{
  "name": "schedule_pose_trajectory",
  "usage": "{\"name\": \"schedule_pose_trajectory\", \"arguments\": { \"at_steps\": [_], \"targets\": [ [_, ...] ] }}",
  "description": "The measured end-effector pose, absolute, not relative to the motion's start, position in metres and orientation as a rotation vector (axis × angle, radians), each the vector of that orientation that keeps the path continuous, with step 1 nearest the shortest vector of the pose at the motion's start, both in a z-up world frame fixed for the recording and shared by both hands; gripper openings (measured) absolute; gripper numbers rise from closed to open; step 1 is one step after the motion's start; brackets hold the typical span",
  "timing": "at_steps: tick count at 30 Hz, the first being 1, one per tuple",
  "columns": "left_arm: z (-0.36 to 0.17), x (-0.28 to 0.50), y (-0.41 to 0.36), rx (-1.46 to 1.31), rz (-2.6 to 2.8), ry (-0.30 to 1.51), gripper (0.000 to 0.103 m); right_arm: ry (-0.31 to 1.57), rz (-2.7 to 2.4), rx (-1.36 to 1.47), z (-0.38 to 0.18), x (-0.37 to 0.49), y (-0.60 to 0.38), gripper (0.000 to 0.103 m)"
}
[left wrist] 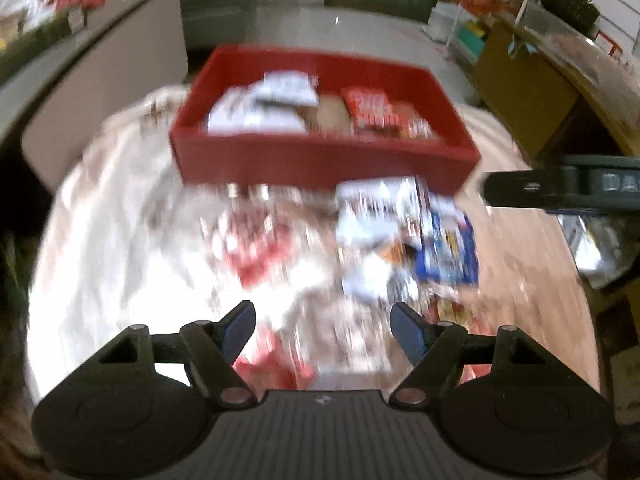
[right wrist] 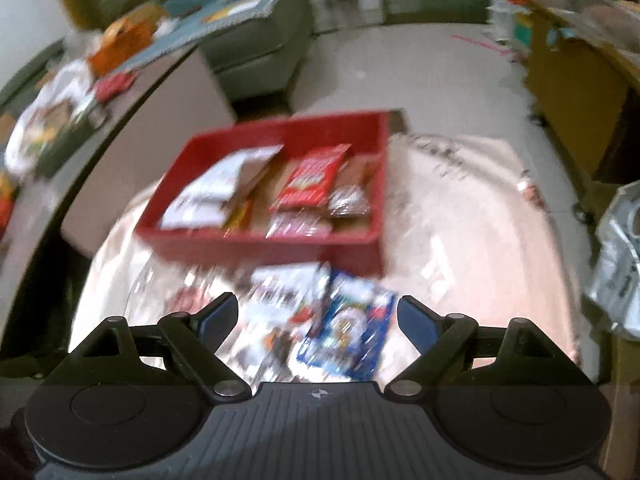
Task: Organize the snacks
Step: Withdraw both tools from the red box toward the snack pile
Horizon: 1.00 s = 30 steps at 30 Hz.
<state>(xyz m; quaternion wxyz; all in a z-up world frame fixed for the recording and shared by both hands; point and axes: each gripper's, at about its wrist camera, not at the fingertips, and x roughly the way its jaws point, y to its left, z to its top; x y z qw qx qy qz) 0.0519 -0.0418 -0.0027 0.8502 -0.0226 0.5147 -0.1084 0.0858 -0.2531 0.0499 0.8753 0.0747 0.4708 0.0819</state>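
A red tray (left wrist: 320,160) holds several snack packets, white ones on its left and red ones (left wrist: 372,114) on its right; it also shows in the right wrist view (right wrist: 256,246). Loose packets lie on the table in front of it, among them a blue packet (left wrist: 448,250) (right wrist: 348,332) and red-and-white ones (left wrist: 260,252). My left gripper (left wrist: 322,320) is open and empty above the loose packets. My right gripper (right wrist: 316,314) is open and empty over the blue packet, and its finger shows at the right edge of the left wrist view (left wrist: 560,190). Both views are blurred.
The round table (right wrist: 460,240) has a pale cloth. A silver foil bag (right wrist: 620,264) lies at its right edge. A grey counter (right wrist: 132,140) with clutter runs along the left, yellow cabinets (left wrist: 520,84) stand to the right, and a sofa (right wrist: 256,48) is behind.
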Motion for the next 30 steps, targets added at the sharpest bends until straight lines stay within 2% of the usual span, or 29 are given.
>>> {"name": "schedule_pose_trajectory", "arguments": {
  "at_steps": [5, 11, 16, 18, 19, 20, 21, 28, 30],
  "targets": [
    [-0.020, 0.026, -0.035, -0.139, -0.201, 1.180, 0.069, 1.085, 0.311, -0.027, 0.016, 0.081, -0.208, 0.088],
    [-0.032, 0.011, -0.022, -0.159, -0.135, 1.214, 0.069, 1.203, 0.403, -0.120, -0.020, 0.087, -0.182, 0.086],
    [-0.042, 0.007, -0.014, -0.160, -0.127, 1.250, 0.069, 1.226, 0.395, -0.198, -0.040, 0.089, -0.175, 0.086],
    [-0.042, 0.007, -0.013, -0.171, -0.139, 1.250, 0.069, 1.250, 0.361, -0.200, -0.046, 0.092, -0.178, 0.089],
    [-0.041, 0.007, -0.013, -0.177, -0.150, 1.248, 0.069, 1.269, 0.366, -0.184, -0.050, 0.094, -0.181, 0.093],
    [-0.040, 0.008, -0.014, -0.182, -0.160, 1.246, 0.069, 1.266, 0.388, -0.161, -0.052, 0.094, -0.181, 0.101],
    [-0.040, 0.008, -0.014, -0.185, -0.170, 1.243, 0.069, 1.269, 0.403, -0.138, -0.054, 0.094, -0.181, 0.103],
    [-0.044, 0.006, -0.009, -0.200, -0.202, 1.270, 0.069, 1.233, 0.454, -0.289, -0.062, 0.079, -0.168, 0.103],
    [-0.046, 0.005, -0.007, -0.204, -0.204, 1.282, 0.069, 1.219, 0.452, -0.332, -0.062, 0.072, -0.168, 0.099]
  ]
}}
